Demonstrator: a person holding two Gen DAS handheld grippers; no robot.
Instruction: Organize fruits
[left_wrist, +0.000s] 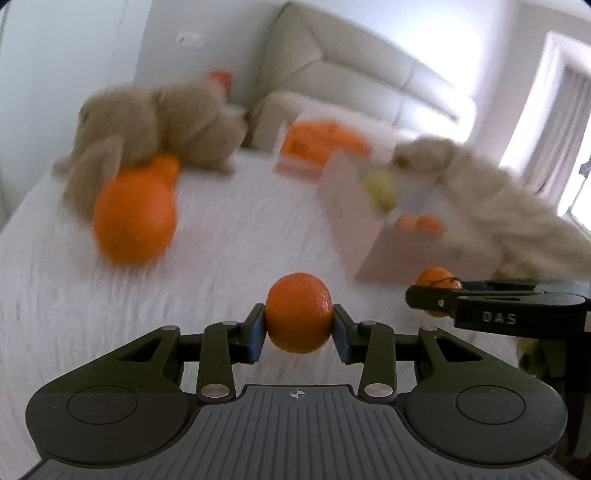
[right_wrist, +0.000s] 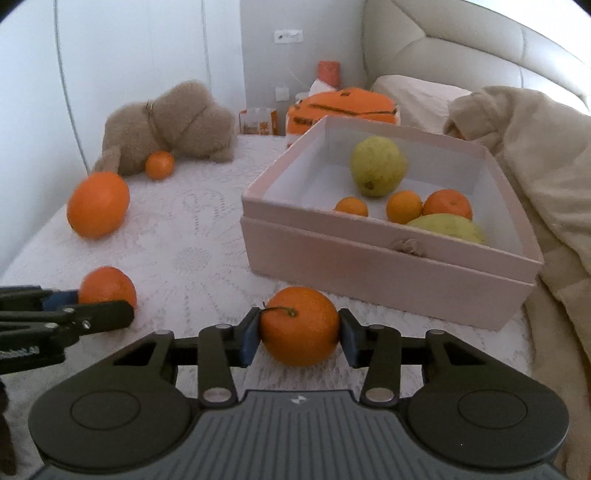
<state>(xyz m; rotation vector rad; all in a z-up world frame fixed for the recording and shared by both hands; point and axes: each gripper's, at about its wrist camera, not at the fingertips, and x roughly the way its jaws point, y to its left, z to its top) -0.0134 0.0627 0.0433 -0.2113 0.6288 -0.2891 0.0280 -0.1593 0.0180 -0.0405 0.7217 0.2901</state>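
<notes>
Both claws loaded. Our left claw (left_wrist: 299, 325) is closed about a fruit's width on a small mandarin (left_wrist: 299, 313), blue pads pressing its two sides. Our right claw (right_wrist: 300, 330) is closed likewise on a stemmed mandarin (right_wrist: 300, 325), stem pointing up and to our left. The two claws sit side by side over the bed (right_wrist: 192, 254), left one just beside the right.

Ahead and right of the right claw, near: the pink box (right_wrist: 388, 266), open-topped. It already holds two yellow-green fruits (right_wrist: 377, 165) and three small mandarins (right_wrist: 403, 206). Ahead and left of both claws, farther off: a large orange (right_wrist: 98, 205) loose on the bed. Beyond it, a smaller orange (right_wrist: 159, 165) touching a plush toy (right_wrist: 173, 125).

Judgement: the step in hand is carrying both mandarins to the box. To do it well, we would lift each claw clear of the near wall before moving forward. We would lower over the bare floor on the left of the box, away from the fruit already there. We would open only when low, so the mandarins do not bounce or roll. One claw at a time avoids a collision over the box.

Writing: "DAS" reads on the right claw's side in the left view. Print on the orange packages (right_wrist: 343, 107) behind the box is not legible.
</notes>
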